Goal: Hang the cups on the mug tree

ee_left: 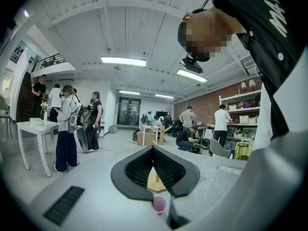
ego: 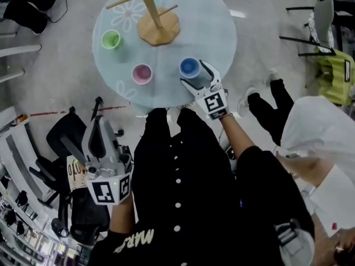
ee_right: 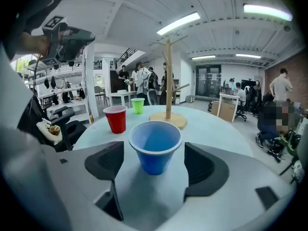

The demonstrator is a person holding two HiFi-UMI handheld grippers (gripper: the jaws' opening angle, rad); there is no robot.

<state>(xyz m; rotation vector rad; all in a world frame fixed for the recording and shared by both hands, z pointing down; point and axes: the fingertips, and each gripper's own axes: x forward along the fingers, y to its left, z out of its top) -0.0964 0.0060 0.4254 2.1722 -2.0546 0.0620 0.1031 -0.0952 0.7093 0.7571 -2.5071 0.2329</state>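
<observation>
The wooden mug tree (ego: pixel 158 24) stands at the far side of the round pale-blue table (ego: pixel 211 32), with no cups on it. A green cup (ego: pixel 111 39), a red cup (ego: pixel 142 73) and a blue cup (ego: pixel 189 66) stand upright on the table. My right gripper (ego: pixel 195 75) is open at the near right edge, its jaws on either side of the blue cup (ee_right: pixel 155 146) without touching it. The right gripper view also shows the red cup (ee_right: pixel 116 119), green cup (ee_right: pixel 137 105) and mug tree (ee_right: pixel 168 81). My left gripper (ego: pixel 99 127) is held off the table at the lower left, shut and holding nothing.
A black office chair (ego: pixel 72 132) stands beside my left gripper. A person in white (ego: pixel 321 132) stands close on the right, another person's legs (ego: pixel 272 98) by the table edge. A chair with a yellow-green bag (ego: pixel 333 71) is at the far right.
</observation>
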